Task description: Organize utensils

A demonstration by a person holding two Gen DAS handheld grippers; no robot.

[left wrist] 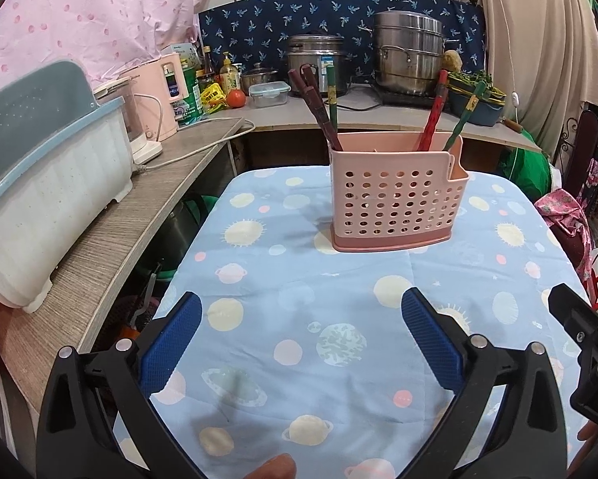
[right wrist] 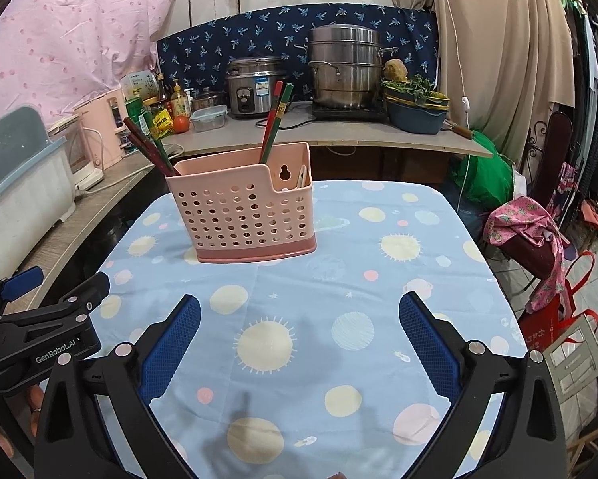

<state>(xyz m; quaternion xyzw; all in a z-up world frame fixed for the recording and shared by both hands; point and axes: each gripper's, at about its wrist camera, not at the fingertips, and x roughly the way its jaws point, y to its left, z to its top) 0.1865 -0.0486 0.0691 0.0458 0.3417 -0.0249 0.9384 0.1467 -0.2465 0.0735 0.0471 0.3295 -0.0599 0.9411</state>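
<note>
both grippers [left wrist: 300, 333] [right wrist: 299, 333] gape, empty, before pink caddy [left wrist: 396, 203].

My desk [left wrist: 338, 359] wears a planet-print cloth [right wrist: 299, 359]; on the cloth's far half stands only a pink caddy [right wrist: 243, 215].

Showing even, moderately bright indoor light from overhead in both views, without harsh glare. Casting only soft, faint shadows on the tabletop [left wrist: 338, 359], a blurred grey patch near the left hand-held gripper [left wrist: 300, 329] and a similar one near the right hand-held gripper [right wrist: 299, 329]. Glinting mildly on the steel pots [right wrist: 344, 66] far back. Bending strongly at the fisheye edges, darkening to black corners. Staying sharp centrally, softening slightly toward the rim.
</note>
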